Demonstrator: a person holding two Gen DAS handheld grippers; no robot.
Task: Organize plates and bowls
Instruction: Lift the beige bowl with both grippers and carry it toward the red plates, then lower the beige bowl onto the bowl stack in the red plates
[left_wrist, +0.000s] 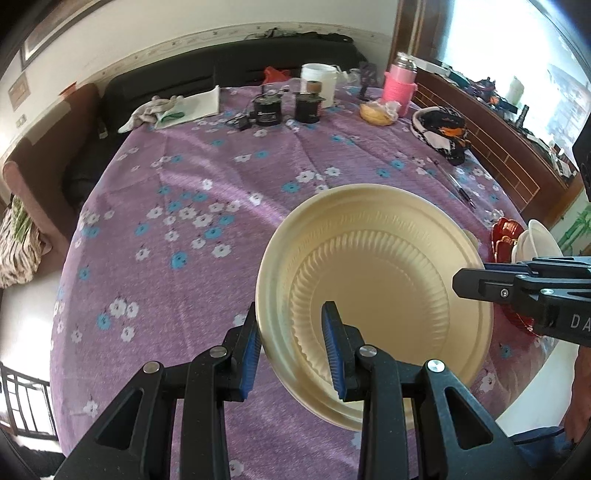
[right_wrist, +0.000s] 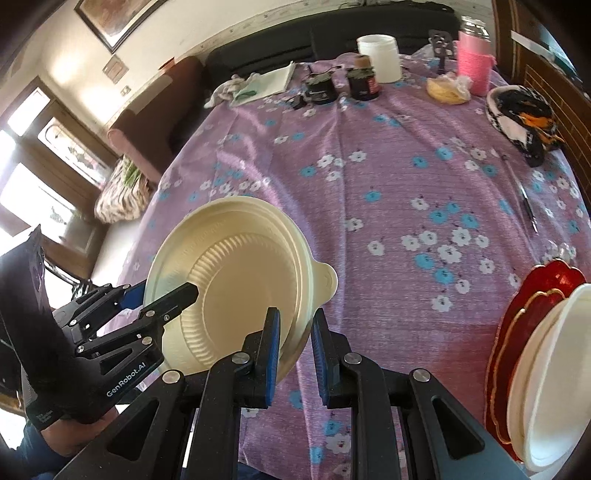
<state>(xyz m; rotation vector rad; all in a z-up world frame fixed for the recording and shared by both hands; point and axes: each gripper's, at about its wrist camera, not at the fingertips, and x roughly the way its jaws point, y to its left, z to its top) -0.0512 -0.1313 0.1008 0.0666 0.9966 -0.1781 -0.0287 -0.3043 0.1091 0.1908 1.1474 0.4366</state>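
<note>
A purple cloth (left_wrist: 207, 258) printed with white and blue flowers covers the tabletop (right_wrist: 369, 295), and we look down on it from both sides. Nearest us, the cream plate (left_wrist: 373, 291) is held tilted above the cloth between our two grippers: the left gripper (left_wrist: 291, 347) has its blue-padded fingers (left_wrist: 334, 350) narrowed on the plate's near rim, and the right gripper (right_wrist: 293, 354) pinches the opposite rim, close to the plate's small tab handle. In the right wrist view the left gripper's body reads "GenRobot.AI"; in the left wrist view only the letters "DA" show on the right one.

Just to the right, at the tabletop's edge, lies a red dish (right_wrist: 532, 295) with a gold-trimmed scalloped rim, and white bowls (right_wrist: 546, 376) rest on it. Farther out a pen (right_wrist: 528, 210) lies on the cloth, then a black, white and orange bundle of fabric (right_wrist: 524, 118).

Along the far edge stand two small black devices (left_wrist: 267, 109) — their labels are too small to read — a white tub (left_wrist: 318, 83), a pink bottle (left_wrist: 400, 83) in a knitted sleeve, something yellow in a plastic bag (left_wrist: 378, 112), and a pale folded cloth (left_wrist: 173, 110).

Behind the tabletop runs a black sofa (left_wrist: 221, 70) against a cream wall with a framed picture (right_wrist: 114, 18); windows glare bright.
</note>
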